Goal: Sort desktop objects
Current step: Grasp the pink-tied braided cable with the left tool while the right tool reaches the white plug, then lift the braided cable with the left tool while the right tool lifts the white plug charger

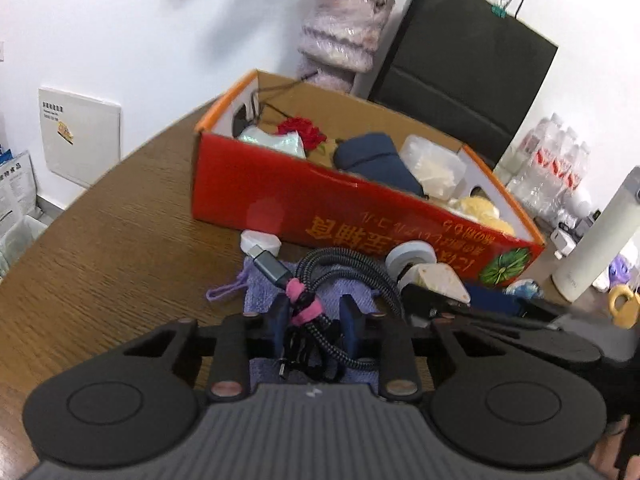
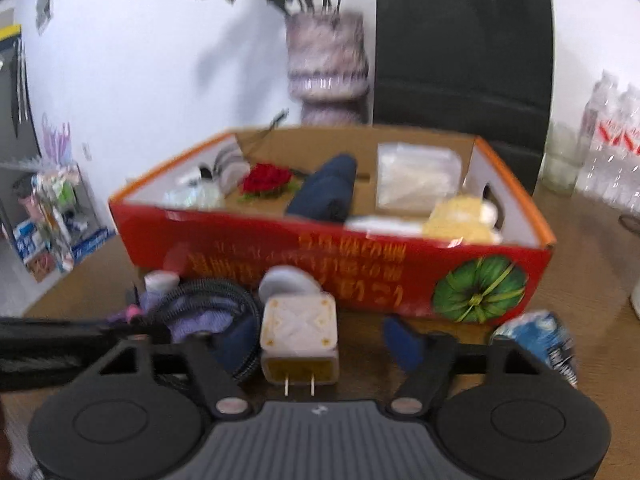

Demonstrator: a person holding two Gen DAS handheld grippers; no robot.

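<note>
the braided usb cable (image 1: 320, 300), coiled and bound with a pink strap, sits at 6 o'clock of the red cardboard box (image 1: 340, 208), pinched between the left gripper (image 1: 314, 320) fingers, likely for lifting into that box. the right gripper (image 2: 320, 344) fingers stand wide around a white plug adapter (image 2: 298, 332), not touching it. a purple pouch (image 1: 256, 292) lies under the cable. the counter (image 1: 112, 248) is brown wood grain; a vase (image 2: 326, 68) and black paper bag (image 2: 464, 48) stand at 12 o'clock against a white wall.
</note>
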